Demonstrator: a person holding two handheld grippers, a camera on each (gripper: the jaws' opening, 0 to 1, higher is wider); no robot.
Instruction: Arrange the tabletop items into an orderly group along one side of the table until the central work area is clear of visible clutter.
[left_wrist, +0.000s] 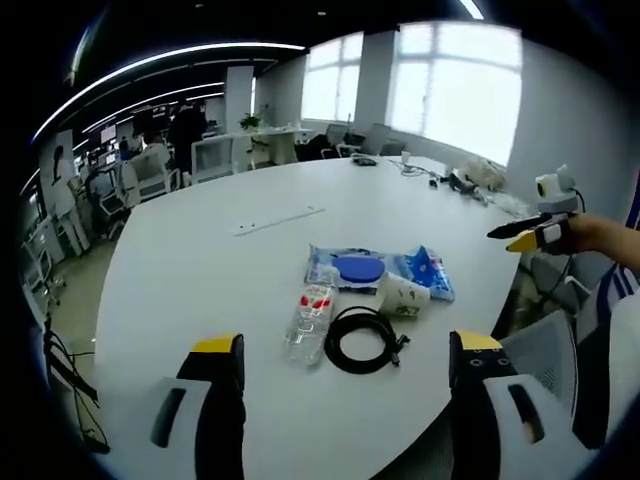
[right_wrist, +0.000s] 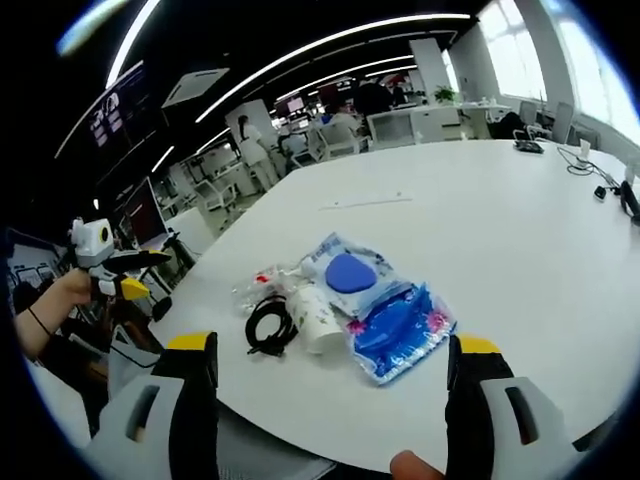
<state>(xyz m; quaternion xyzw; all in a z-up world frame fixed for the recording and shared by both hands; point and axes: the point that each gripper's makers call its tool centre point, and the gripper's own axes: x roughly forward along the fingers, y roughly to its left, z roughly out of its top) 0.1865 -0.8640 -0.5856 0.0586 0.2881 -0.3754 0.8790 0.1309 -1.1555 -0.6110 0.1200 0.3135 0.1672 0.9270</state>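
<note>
Left gripper: in the left gripper view we see its two yellow-tipped jaws spread wide with nothing between them, hovering over the near edge of the white table.
Plastic bottle: we find it lying on its side, clear with a red label, leftmost of the cluster in the left gripper view; in the right gripper view it sits behind the cable, partly hidden.
Cable: a black coil lying flat just beside the bottle, toward the near edge of the table.
Paper cup: white, tipped on its side, touching the packet behind it (its print is too small for us to read).
Blue packets: one clear packet with a round blue piece inside, one blue packet beside it, both flat behind the cup.
Cluster as a whole: we see it bunched together near one edge of the table.
Right gripper: in the right gripper view its jaws stand wide apart and empty above the table edge; in the left gripper view it comes in from the right, held in a hand off the table's side.
Office chair: beyond the far side of the table.
</note>
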